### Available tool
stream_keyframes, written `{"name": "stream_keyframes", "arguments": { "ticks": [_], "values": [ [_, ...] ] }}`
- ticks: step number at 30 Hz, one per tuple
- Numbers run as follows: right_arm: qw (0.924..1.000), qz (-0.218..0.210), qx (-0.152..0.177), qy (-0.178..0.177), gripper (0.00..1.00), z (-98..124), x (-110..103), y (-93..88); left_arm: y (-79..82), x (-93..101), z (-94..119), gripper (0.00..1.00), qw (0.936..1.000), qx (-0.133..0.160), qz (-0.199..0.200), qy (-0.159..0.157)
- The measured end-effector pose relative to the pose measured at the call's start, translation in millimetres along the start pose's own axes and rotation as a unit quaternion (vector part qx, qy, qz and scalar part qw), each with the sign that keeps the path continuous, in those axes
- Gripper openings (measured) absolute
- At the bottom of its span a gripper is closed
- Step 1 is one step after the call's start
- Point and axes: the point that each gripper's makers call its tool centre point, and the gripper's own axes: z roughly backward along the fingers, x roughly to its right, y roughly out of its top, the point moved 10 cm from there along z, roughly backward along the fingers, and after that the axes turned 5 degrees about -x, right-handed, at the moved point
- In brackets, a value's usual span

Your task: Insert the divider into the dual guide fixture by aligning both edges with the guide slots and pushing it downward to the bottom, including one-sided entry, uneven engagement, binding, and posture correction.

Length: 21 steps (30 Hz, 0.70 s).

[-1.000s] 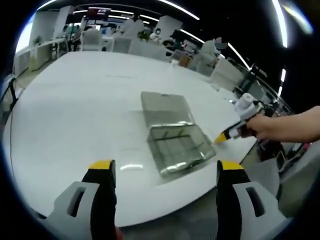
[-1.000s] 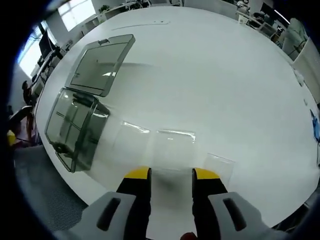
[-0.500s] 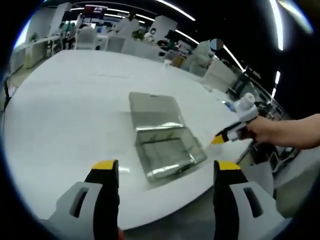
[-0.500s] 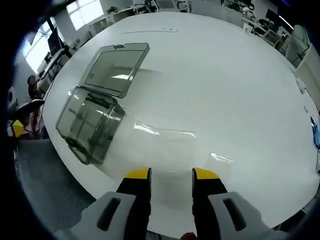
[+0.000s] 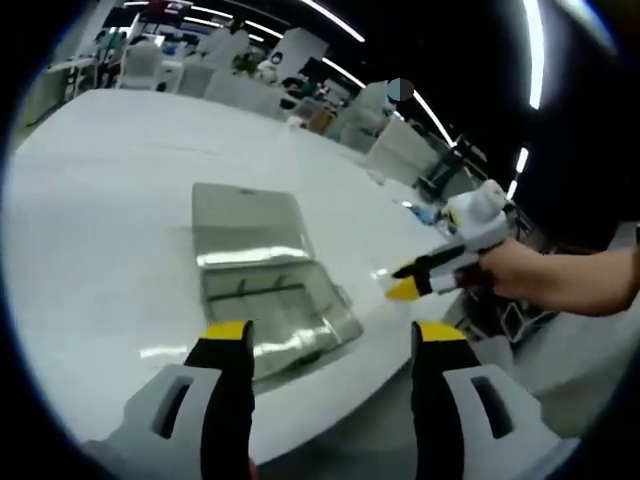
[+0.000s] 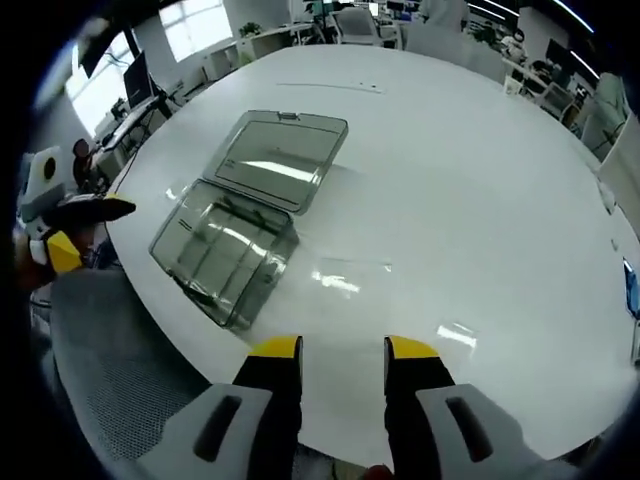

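Barely begun, by the look of it. Clear box (image 6: pixel 224 258) open on white surface (image 6: pixel 450 180), lid (image 6: pixel 281 158) flat behind; clear divider sheet (image 6: pixel 352 277) lying flat just beside, not yet lifted. Left claw (image 5: pixel 326 333) spread wide, empty. Right claw (image 6: pixel 342 347) parted, empty, hovering over near edge. Open office beyond: desks, chairs, ceiling strip lights.

The right hand-held gripper (image 5: pixel 400 282) has risen off the table (image 6: pixel 480 180).

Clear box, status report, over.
Both grippers open, holding nothing, off the white table. Clear box lid open near the table edge. Nothing between grippers and box.
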Motion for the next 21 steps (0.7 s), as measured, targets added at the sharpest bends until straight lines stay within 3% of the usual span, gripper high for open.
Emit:
{"name": "stream_keyframes", "arguments": {
  "ticks": [8,21],
  "values": [
    [0.9993,0.015,0.025,0.024,0.27,15.6,-22.8,6.7,3.6,17.5,-18.9,0.46,0.9987,-0.003,0.013,-0.049],
    [0.9964,0.048,0.049,0.049,0.27,30.4,-56.7,14.2,4.4,28.4,-30.2,0.30,0.9963,0.018,0.032,-0.077]
  ]
}}
